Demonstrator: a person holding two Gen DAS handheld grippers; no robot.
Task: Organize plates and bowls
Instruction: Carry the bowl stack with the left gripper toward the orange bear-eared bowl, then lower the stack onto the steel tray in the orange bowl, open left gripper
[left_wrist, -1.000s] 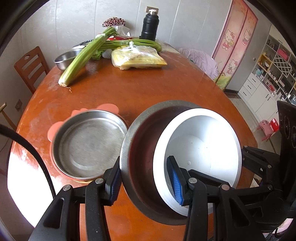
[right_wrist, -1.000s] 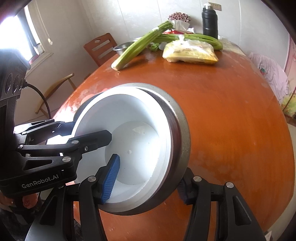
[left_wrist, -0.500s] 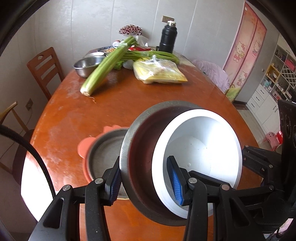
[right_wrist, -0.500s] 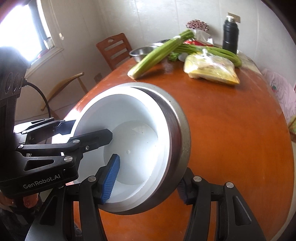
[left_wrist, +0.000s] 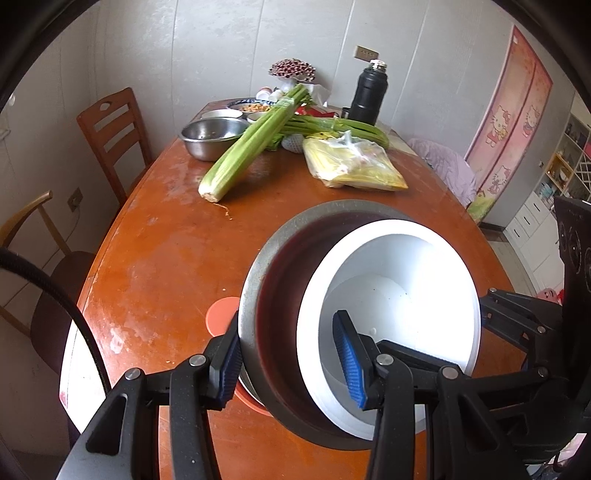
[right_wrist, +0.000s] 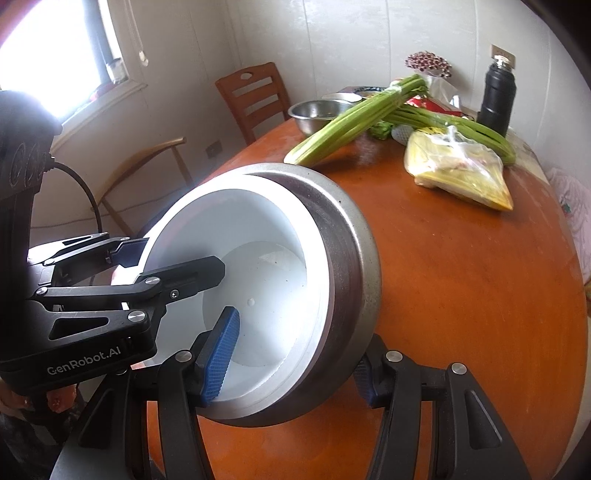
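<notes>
A grey metal bowl (left_wrist: 273, 295) with a white bowl (left_wrist: 399, 295) nested inside hangs tilted above the orange-brown table (left_wrist: 166, 258). My left gripper (left_wrist: 288, 363) is shut on the stack's left rim, one blue pad outside the metal wall and one inside the white bowl. On the opposite rim my right gripper (right_wrist: 291, 369) is shut the same way, around the metal bowl (right_wrist: 343, 240) and the white bowl (right_wrist: 258, 258). Each gripper shows in the other's view: the right gripper (left_wrist: 517, 325), the left gripper (right_wrist: 162, 260). A pink mat (left_wrist: 221, 314) peeks out beneath the stack; the flat metal plate on it is almost hidden.
At the table's far end lie celery (left_wrist: 251, 147), a steel bowl (left_wrist: 210, 136), a yellow bag (left_wrist: 354, 166) and a black flask (left_wrist: 369, 92). Wooden chairs (left_wrist: 114, 129) stand along the left side. The table's near edge is just below the grippers.
Both grippers have carried the nested bowls to the left and a little up. The flat metal plate on the pink mat, once in plain view at the left, now lies hidden under the stack.
</notes>
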